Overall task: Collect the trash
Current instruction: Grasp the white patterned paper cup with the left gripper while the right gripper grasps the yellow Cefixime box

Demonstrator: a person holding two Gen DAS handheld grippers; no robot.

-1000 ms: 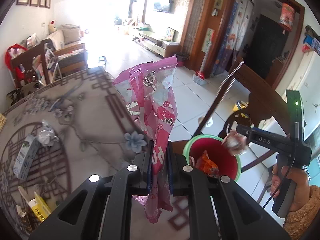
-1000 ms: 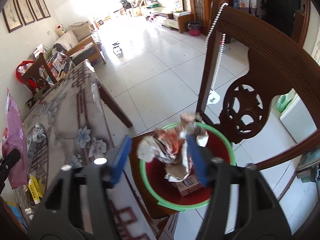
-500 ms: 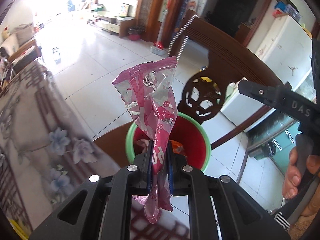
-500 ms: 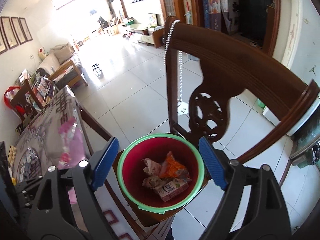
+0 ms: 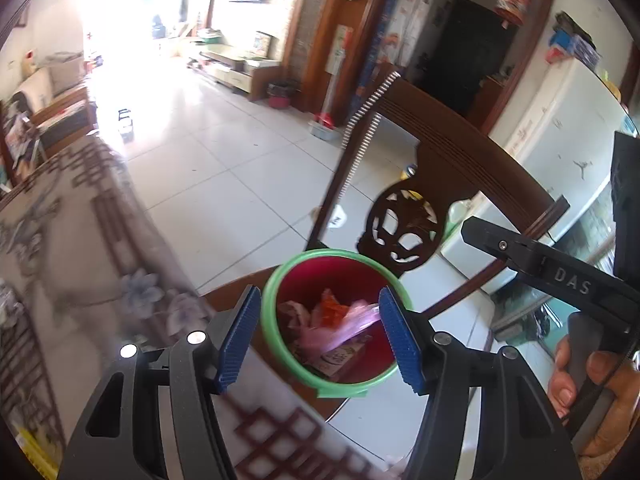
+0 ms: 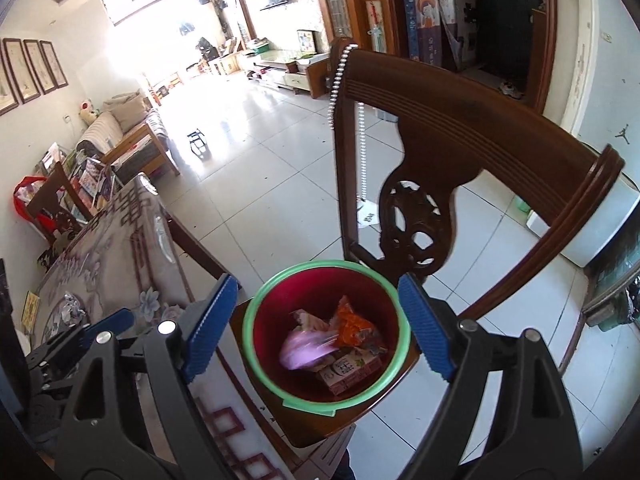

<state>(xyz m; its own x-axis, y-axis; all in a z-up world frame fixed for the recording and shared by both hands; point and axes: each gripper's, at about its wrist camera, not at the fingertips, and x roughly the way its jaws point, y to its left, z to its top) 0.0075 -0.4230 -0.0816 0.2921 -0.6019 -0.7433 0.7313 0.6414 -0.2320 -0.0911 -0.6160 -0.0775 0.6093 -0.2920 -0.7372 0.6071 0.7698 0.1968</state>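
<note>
You are holding your left claw (image 5: 318, 336) over the red bin (image 5: 298, 364) with its green rim, and its jaws are opening with nothing pressed between the blue pads (image 5: 236, 338); the pink wrapper (image 5: 340, 332) is showing as a blur inside the bin, on top of an orange wrapper (image 6: 352, 326) and a small carton (image 6: 348, 370). Your right claw (image 6: 320, 328) is hanging released just above the same bin, jaws spread wide and gripping nothing. The bin is sitting on the seat of a dark wooden chair (image 6: 460, 132), whose carved back is rising right behind it with a string of beads (image 6: 362, 128) draped over one corner. The patterned surface (image 6: 120, 256) is lying beside the chair, carrying a crumpled foil scrap (image 6: 70, 306). Your right hand (image 5: 588, 392) is showing at the edge of the left view.
</note>
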